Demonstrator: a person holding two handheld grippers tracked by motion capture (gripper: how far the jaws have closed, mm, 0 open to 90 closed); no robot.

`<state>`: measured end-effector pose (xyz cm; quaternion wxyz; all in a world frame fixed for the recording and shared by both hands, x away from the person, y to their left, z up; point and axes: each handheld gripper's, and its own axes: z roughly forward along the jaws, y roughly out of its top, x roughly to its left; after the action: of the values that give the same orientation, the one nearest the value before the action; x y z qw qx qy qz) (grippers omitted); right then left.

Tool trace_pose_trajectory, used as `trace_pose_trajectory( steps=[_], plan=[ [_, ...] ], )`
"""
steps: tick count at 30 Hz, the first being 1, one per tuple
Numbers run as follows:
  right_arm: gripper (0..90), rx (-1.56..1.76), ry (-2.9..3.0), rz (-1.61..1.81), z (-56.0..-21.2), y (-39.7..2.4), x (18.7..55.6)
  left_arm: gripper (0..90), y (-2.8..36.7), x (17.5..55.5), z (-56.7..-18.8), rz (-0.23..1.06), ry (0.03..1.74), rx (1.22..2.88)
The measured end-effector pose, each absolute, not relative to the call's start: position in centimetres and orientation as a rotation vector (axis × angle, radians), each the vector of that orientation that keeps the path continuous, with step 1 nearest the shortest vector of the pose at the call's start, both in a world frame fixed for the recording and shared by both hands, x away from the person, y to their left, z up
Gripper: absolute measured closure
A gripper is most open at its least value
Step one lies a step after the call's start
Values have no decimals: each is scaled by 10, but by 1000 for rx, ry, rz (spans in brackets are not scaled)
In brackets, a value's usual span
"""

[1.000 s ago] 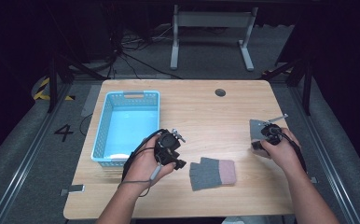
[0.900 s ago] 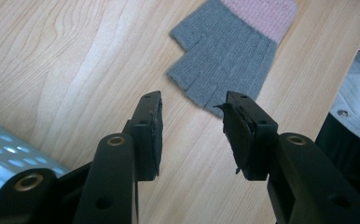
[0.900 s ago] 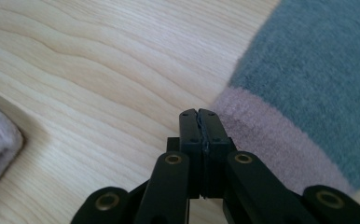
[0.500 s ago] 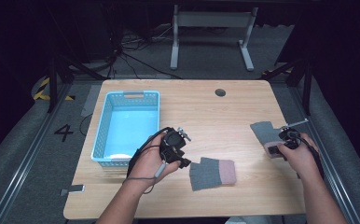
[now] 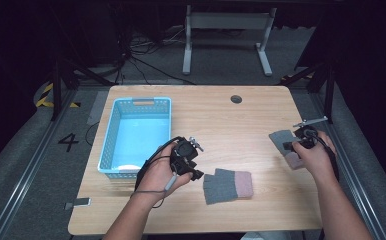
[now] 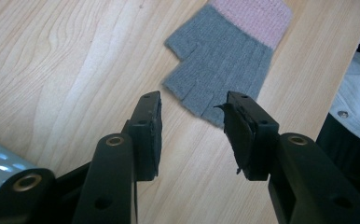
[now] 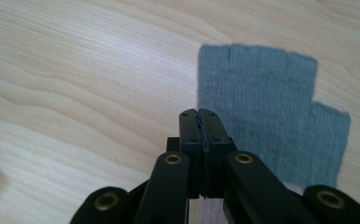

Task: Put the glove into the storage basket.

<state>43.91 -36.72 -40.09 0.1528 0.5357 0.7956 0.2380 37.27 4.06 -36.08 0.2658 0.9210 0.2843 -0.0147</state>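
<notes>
The left gripper [image 6: 194, 119] hangs just above the wood near the worktop's front edge, its jaws standing apart with nothing between them, and the fingerless glove [image 6: 225, 60] lies flat right ahead of them, grey body towards the jaws, pink cuff away. In the high view that same glove [image 5: 227, 185] sits just beside the left gripper [image 5: 193, 167], with the light blue basket [image 5: 112, 134] close by towards the left edge. Judging from that, the step in hand is the pick-up of this glove, most likely for the basket.

Over by the right edge, the right gripper [image 7: 199, 114] has its jaws pressed together on nothing at all, poised over a second fingerless glove [image 7: 271, 116] that lies flat on the wood, apparently not gripped. In the high view the right gripper [image 5: 295, 145] sits over the middle of that glove [image 5: 281, 137].

To do the left pick-up well, the person probably wants to come down low over the near finger edge, straddling it so one jaw slides onto the knit and the other closes against it, pinching a fold of fabric rather than scraping bare worktop. A bite well in from the edge should hold better; a shallow nip on a fingertip stub risks the knit slipping free on the lift. Lift straight up before swinging towards the basket.
</notes>
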Motion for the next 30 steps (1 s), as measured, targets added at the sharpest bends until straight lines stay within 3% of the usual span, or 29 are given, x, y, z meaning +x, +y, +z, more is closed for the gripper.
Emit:
trace_pose_trajectory(
  steps=[13, 30],
  plan=[
    [898, 1593, 2275, 641, -420, -363, 474, 576, 45, 371, -360, -34, 771, 2463],
    [897, 1607, 2332, 623, -428, -361, 475, 568, 43, 371, -361, -39, 770, 2475]
  ],
)
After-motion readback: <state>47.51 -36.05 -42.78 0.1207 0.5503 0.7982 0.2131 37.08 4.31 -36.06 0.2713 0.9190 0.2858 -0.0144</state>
